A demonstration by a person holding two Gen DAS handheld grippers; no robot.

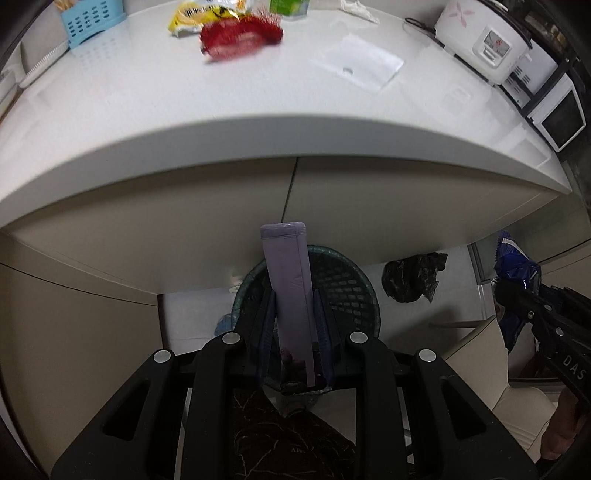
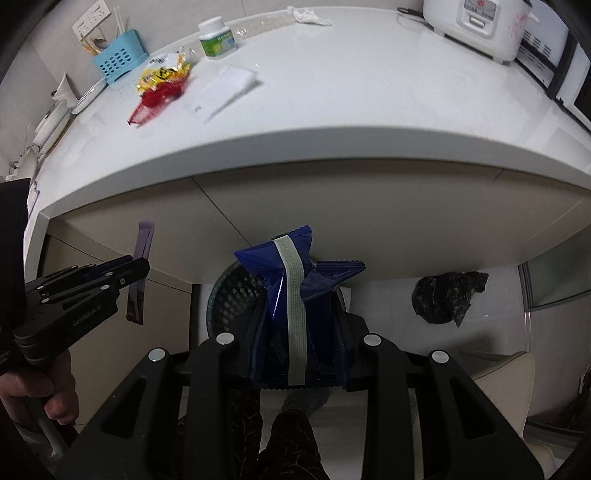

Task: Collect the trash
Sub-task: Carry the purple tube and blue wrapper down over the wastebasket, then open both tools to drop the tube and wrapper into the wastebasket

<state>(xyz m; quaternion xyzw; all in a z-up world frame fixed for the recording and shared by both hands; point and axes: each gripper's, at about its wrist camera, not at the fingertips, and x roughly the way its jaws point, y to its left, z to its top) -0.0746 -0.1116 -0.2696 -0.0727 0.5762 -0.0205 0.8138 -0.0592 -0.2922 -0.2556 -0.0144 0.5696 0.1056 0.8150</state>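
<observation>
My left gripper point(image 1: 293, 301) is shut on a long purple sachet point(image 1: 290, 280) and holds it upright above a dark green mesh waste basket point(image 1: 347, 284) on the floor under the counter. My right gripper point(image 2: 301, 295) is shut on a crumpled blue snack wrapper point(image 2: 291, 277) with a grey seam strip, above the same basket point(image 2: 232, 291). The left gripper point(image 2: 122, 275) with the sachet point(image 2: 142, 258) shows at the left of the right wrist view. The right gripper with the blue wrapper point(image 1: 515, 266) shows at the right of the left wrist view.
On the white counter point(image 1: 258, 92) lie a red wrapper point(image 1: 240, 37), a yellow wrapper point(image 1: 192, 18), a white sheet point(image 1: 360, 61), a crumpled tissue point(image 2: 310, 16) and a green-labelled bottle point(image 2: 218, 38). A blue holder point(image 1: 90, 20) and rice cooker point(image 1: 484, 40) stand there. A black bag point(image 1: 412, 277) lies on the floor.
</observation>
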